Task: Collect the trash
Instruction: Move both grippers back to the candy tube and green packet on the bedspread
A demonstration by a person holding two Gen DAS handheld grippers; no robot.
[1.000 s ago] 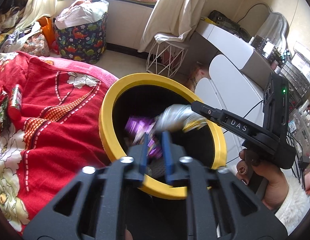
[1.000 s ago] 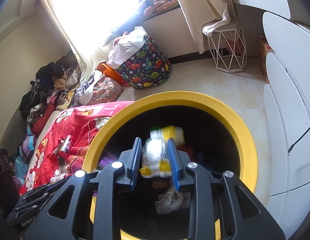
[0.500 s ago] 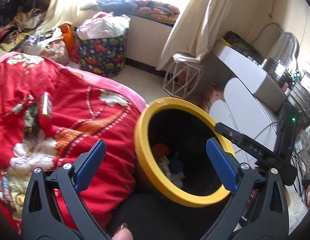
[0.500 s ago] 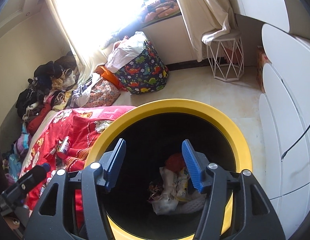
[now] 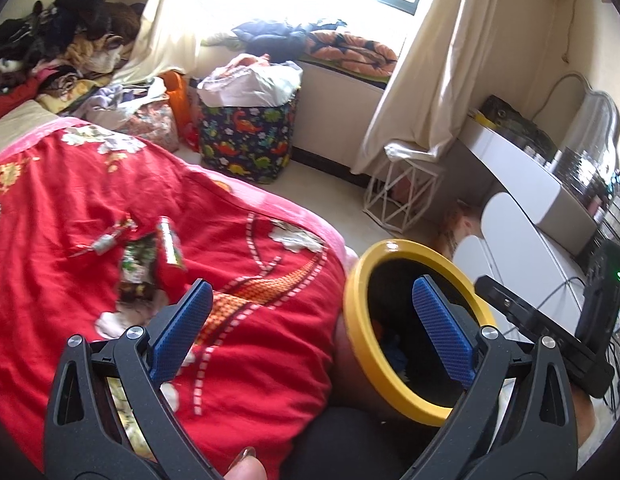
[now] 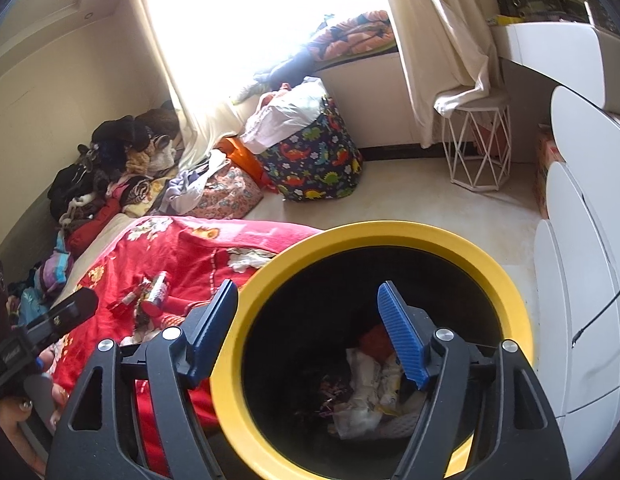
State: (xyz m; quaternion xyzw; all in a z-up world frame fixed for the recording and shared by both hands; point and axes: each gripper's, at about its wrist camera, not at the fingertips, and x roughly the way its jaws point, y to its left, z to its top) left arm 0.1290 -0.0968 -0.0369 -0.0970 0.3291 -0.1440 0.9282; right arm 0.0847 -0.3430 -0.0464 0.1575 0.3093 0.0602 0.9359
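1. Left wrist view: the left gripper (image 5: 310, 328) has its blue fingers (image 5: 181, 328) spread as wide as they go, with nothing between them. They have just been opening.
2. The yellow-rimmed bin (image 5: 352, 320) stands just beside the bed's red blanket (image 5: 69, 200); wrappers (image 5: 139, 256) lie on the blanket, well apart from the bin.
3. The right gripper's body (image 5: 550, 340) shows past the bin's far rim.
4. Right wrist view: the right gripper (image 6: 307, 336) hangs over the bin (image 6: 390, 232), fingers (image 6: 400, 336) spread and empty, having just been opening.
5. Crumpled trash (image 6: 370, 392) lies on the bin's floor.
6. A dinosaur-print hamper (image 6: 314, 160) stands on the floor beyond the bin.
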